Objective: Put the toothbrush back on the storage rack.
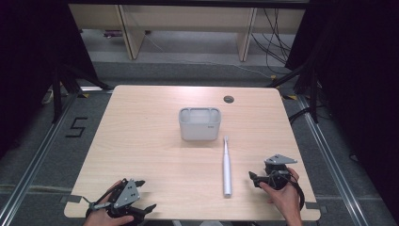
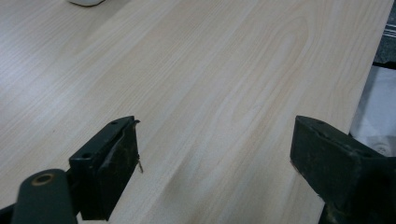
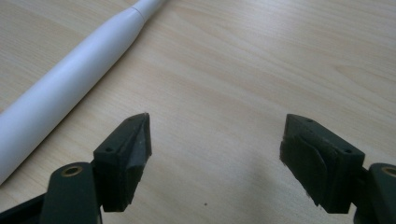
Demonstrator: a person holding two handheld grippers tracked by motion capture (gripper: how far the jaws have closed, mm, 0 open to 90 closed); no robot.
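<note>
A white electric toothbrush (image 1: 227, 167) lies flat on the wooden table (image 1: 150, 141), its head pointing away toward a grey holder box (image 1: 199, 124) at the table's middle. My right gripper (image 1: 254, 179) rests near the front right edge, just right of the toothbrush handle. In the right gripper view its jaws stand open around bare wood (image 3: 215, 140), and the toothbrush (image 3: 70, 79) runs diagonally past the left jaw. My left gripper (image 1: 143, 207) sits at the front left corner. The left gripper view has its jaws wide apart over bare table (image 2: 215, 140); it is open and holds nothing.
A round cable hole (image 1: 228, 99) sits near the table's far right edge. Dark stands and cables flank the table on both sides. A white base of something (image 2: 86, 2) peeks in at the top of the left gripper view.
</note>
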